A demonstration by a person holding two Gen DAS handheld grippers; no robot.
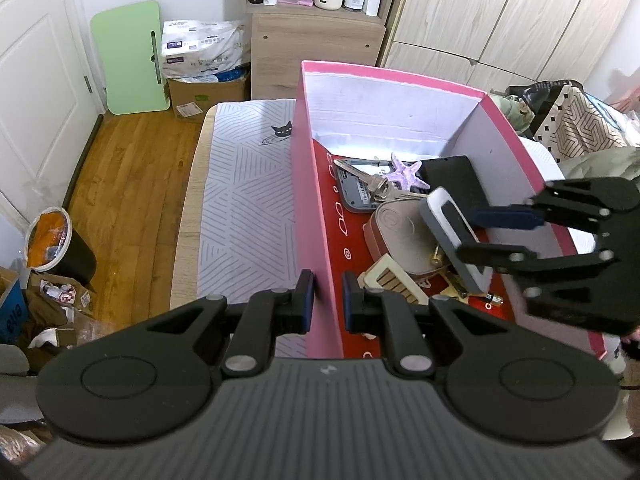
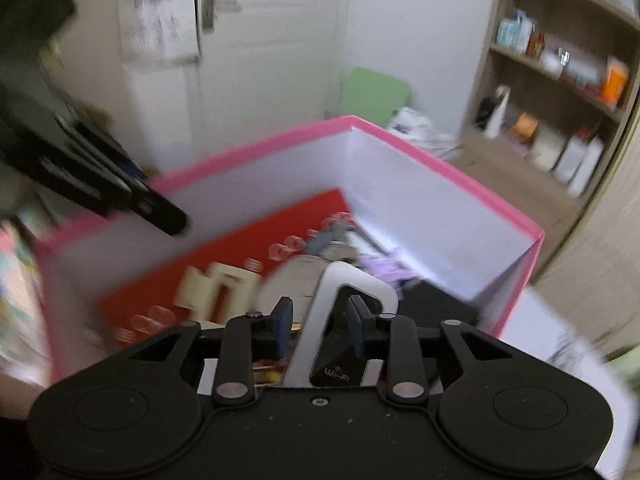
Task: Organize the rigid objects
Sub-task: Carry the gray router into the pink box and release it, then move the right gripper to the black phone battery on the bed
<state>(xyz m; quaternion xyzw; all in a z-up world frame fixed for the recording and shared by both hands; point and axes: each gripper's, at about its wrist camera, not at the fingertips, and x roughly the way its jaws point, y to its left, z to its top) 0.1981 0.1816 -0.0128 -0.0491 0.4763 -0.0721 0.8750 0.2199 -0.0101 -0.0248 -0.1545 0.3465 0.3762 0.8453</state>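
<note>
left gripper (image 1: pixel 327 300): clamped on pink box (image 1: pixel 316 216) wall, steadying it
right gripper (image 2: pixel 320 326): jaws loosened around wifi device (image 2: pixel 344 292)
tip: let it settle flat, withdraw straight

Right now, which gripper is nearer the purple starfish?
Right. The right gripper is inside the box, short of the starfish; the left gripper sits farther back, clamping the box wall.

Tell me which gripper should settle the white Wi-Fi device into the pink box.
Right. The right gripper already straddles the Wi-Fi device over the pink box; the left gripper is clamped on the box's wall.
</note>
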